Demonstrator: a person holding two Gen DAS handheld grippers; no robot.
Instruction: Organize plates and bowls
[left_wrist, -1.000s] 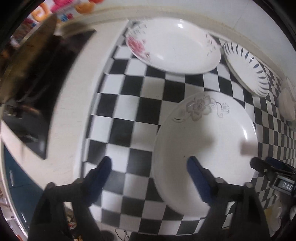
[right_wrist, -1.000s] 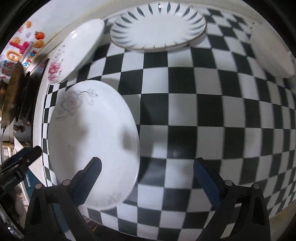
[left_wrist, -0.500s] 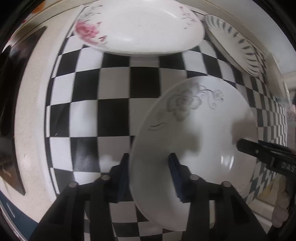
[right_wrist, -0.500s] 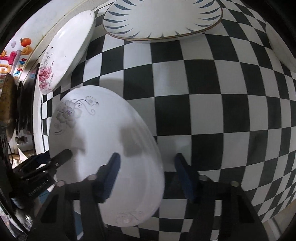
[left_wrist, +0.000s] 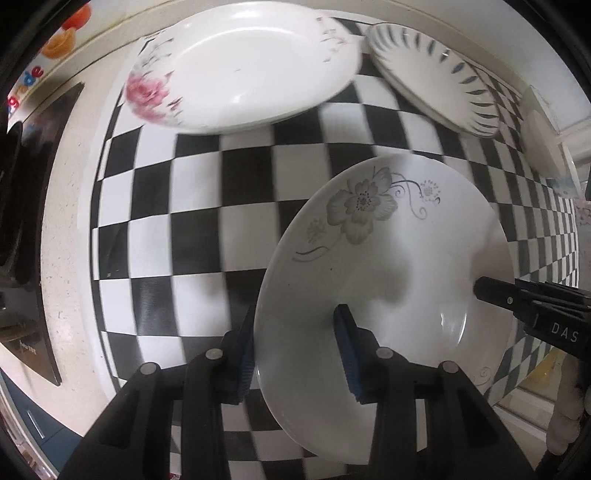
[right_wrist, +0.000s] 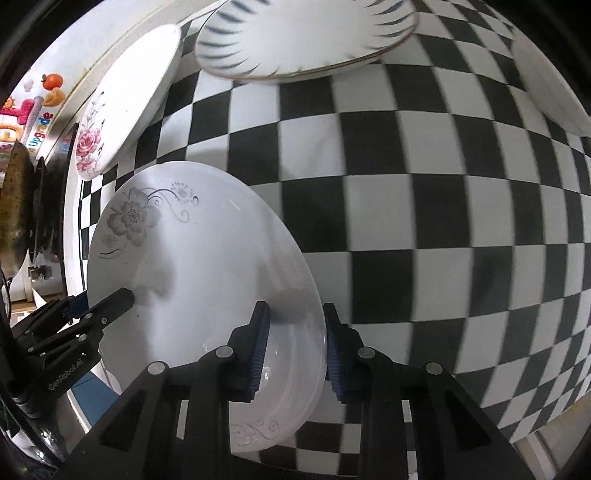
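Observation:
A white plate with a grey flower (left_wrist: 388, 258) (right_wrist: 192, 266) is held tilted above the checkered cloth by both grippers. My left gripper (left_wrist: 295, 317) is shut on the plate's left rim, one pad under it and one inside. My right gripper (right_wrist: 295, 314) straddles the opposite rim, its jaws closing with both pads against the plate. Each gripper shows in the other's view, the right gripper (left_wrist: 517, 302) and the left gripper (right_wrist: 107, 306). Behind lie a pink-rose plate (left_wrist: 243, 66) (right_wrist: 125, 103) and a blue-stroke plate (left_wrist: 436, 74) (right_wrist: 306, 33).
A black-and-white checkered cloth (left_wrist: 192, 206) (right_wrist: 424, 206) covers the counter. A plain white dish (left_wrist: 543, 144) (right_wrist: 554, 74) sits at the far right. A dark cooktop (left_wrist: 33, 184) and a pan (right_wrist: 14, 203) lie left of the cloth.
Both grippers went from wide open to closed on opposite rims of the grey-flower plate. The plate has come up off the cloth and tilted; the left gripper shifted with it.

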